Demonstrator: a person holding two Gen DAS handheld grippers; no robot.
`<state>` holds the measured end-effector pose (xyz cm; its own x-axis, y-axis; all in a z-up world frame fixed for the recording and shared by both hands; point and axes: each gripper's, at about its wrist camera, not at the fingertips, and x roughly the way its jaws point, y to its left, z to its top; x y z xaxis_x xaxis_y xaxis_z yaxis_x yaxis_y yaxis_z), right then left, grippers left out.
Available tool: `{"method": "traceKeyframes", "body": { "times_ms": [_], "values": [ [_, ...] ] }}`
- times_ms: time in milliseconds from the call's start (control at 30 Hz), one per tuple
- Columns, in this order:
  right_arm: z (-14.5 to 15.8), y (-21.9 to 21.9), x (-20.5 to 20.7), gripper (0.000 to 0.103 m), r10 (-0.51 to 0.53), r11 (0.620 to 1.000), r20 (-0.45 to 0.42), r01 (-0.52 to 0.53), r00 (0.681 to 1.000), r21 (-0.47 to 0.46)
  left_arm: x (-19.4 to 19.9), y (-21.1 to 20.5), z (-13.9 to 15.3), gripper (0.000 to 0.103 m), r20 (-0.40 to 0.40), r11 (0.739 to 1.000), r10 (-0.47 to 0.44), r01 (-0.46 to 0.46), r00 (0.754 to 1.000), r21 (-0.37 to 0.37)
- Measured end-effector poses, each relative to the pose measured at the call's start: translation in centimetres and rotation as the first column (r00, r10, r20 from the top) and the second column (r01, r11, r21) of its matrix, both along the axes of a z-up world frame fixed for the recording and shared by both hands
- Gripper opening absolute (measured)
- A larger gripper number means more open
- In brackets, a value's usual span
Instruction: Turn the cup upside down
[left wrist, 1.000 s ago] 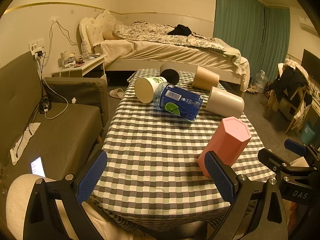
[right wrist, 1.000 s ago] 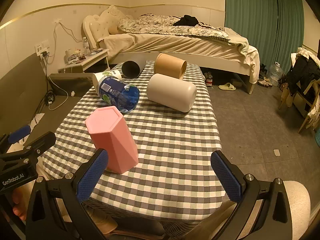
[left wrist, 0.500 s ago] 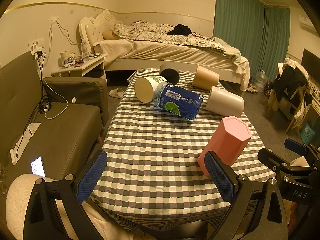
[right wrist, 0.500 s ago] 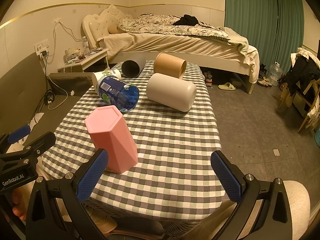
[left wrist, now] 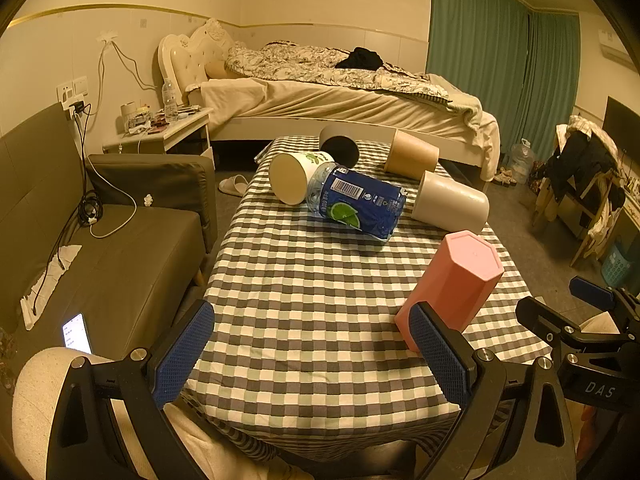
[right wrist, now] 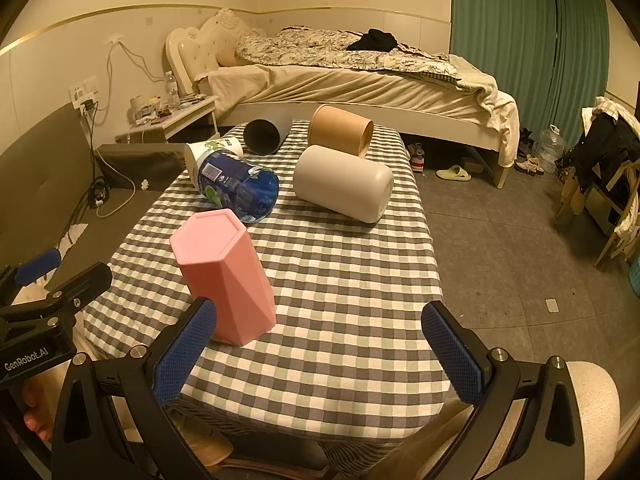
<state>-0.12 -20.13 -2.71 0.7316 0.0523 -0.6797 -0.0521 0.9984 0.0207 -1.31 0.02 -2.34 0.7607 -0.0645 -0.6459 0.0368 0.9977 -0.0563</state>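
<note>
The pink cup (right wrist: 224,276) stands closed end up, long axis roughly vertical, near the table's (right wrist: 352,320) front edge toward its right corner. It sits just ahead of the right gripper (right wrist: 318,350), likely the nearer; both it and the left gripper (left wrist: 312,354) are spread wide, holding nothing.

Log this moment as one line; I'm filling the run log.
left gripper: open, empty | right gripper: open, empty | pink cup: standing upside down on checkered table | other cups: lying on sides
</note>
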Motion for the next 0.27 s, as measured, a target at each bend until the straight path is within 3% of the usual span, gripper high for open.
{"method": "traceKeyframes", "body": {
  "times_ms": [267],
  "values": [
    [0.05,0.1,0.02,0.103,-0.001,1.0,0.0,0.001,1.0,0.0,0.01,0.0,0.02,0.101,0.001,1.0,0.0,0.0,1.0,0.0]
  ]
}}
